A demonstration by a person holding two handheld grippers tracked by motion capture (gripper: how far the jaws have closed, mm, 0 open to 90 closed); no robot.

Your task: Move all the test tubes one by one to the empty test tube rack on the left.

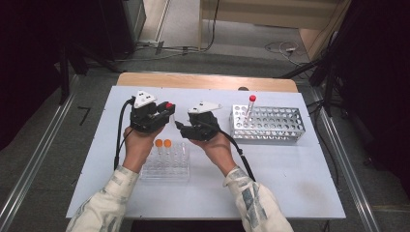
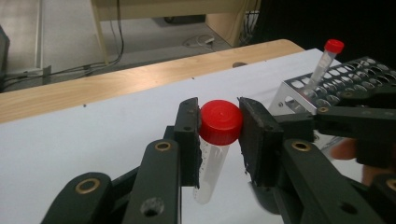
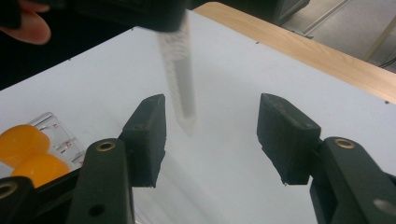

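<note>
Left tool [image 2: 219, 135] clamps a clear plastic tube [image 2: 211, 163] at its round red cap; right tool [image 3: 210, 135] stands released beside the tube's tapered tip.

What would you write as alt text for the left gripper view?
The left gripper clamps the red cap of a clear tube that hangs above a white table. Behind, to the right, a metal rack holds another red-capped tube.
</note>
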